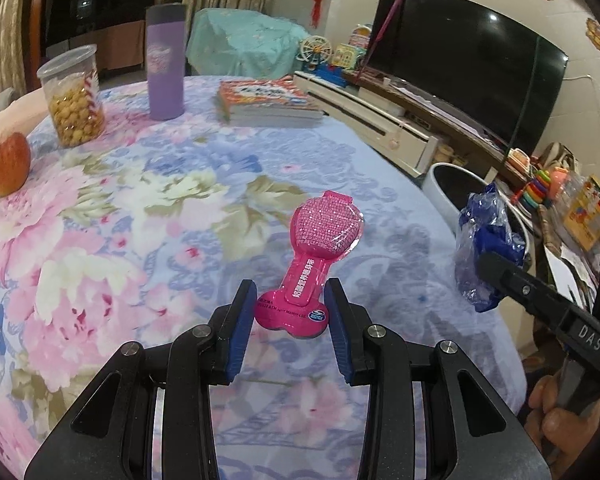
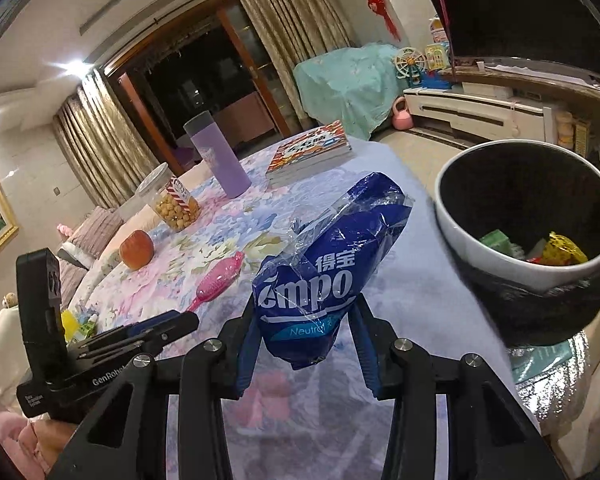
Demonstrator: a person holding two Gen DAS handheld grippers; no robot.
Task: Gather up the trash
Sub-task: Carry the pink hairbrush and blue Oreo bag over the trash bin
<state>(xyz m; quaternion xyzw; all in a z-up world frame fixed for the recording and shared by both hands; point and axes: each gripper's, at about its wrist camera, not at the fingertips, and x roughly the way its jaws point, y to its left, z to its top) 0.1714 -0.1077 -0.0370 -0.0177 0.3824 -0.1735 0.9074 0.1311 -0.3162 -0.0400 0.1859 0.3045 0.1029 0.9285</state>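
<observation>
Two pieces of trash are in the air at once, one per claw. The right gripper (image 2: 304,344) is clamped on the lower end of a crumpled blue Tempo tissue wrapper (image 2: 328,264), which sticks up and forward from between its blue pads. The left gripper (image 1: 290,320) pinches the rounded foot of a pink blister pack (image 1: 316,256) shaped like a small hairbrush, the wider head pointing away from the claw and clear of the floral tablecloth (image 1: 120,208). Ahead and to the right of the right claw stands the white bin (image 2: 476,240), its mouth facing up with a few scraps already at the bottom; from the left claw the same bin lies farther off to the right, beyond the wrapper. The step in hand looks like carrying both loads across to that bin. To do it well, the right claw probably should travel until the wrapper's free end hangs well inside the rim before the pads part, since the light film may cling or drift and land on the cloth. The left claw would do better to follow once the right has cleared the opening, keeping its grip firm on the slick plastic foot so the pack does not pivot. The apple (image 1: 8,164), snack jar (image 1: 74,96), purple bottle (image 1: 166,60) and books (image 1: 268,100) sit far beyond both claws.
</observation>
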